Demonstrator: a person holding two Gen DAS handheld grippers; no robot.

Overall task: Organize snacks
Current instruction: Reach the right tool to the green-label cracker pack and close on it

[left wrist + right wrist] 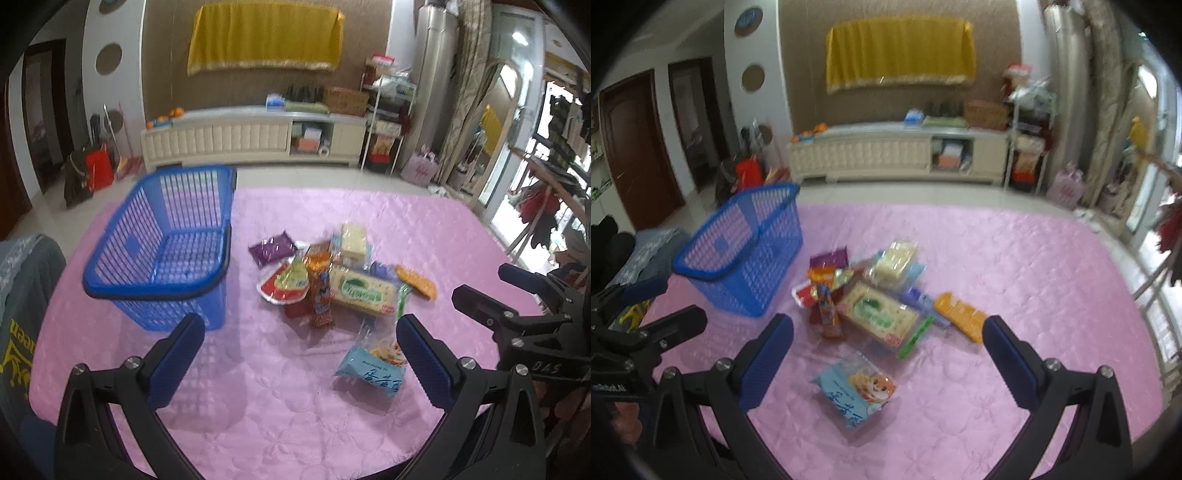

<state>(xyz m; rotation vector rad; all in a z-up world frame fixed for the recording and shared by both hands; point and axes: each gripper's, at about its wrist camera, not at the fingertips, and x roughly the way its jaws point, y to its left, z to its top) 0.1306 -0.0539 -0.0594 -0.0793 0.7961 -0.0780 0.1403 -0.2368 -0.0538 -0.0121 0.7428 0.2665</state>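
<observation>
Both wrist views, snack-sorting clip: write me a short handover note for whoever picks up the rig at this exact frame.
Left gripper: open, empty, above the pink cloth.
Right gripper: open, empty, aimed at the snacks.
Blue basket: on the cloth, left of the snacks, nothing seen inside.
Snack pile: loose heap at mid-cloth. Light blue packet lies apart, nearest the grippers.
Done: nothing in the basket yet.
Left: move every snack into it; the light blue packet looks like the easiest first pick.
</observation>
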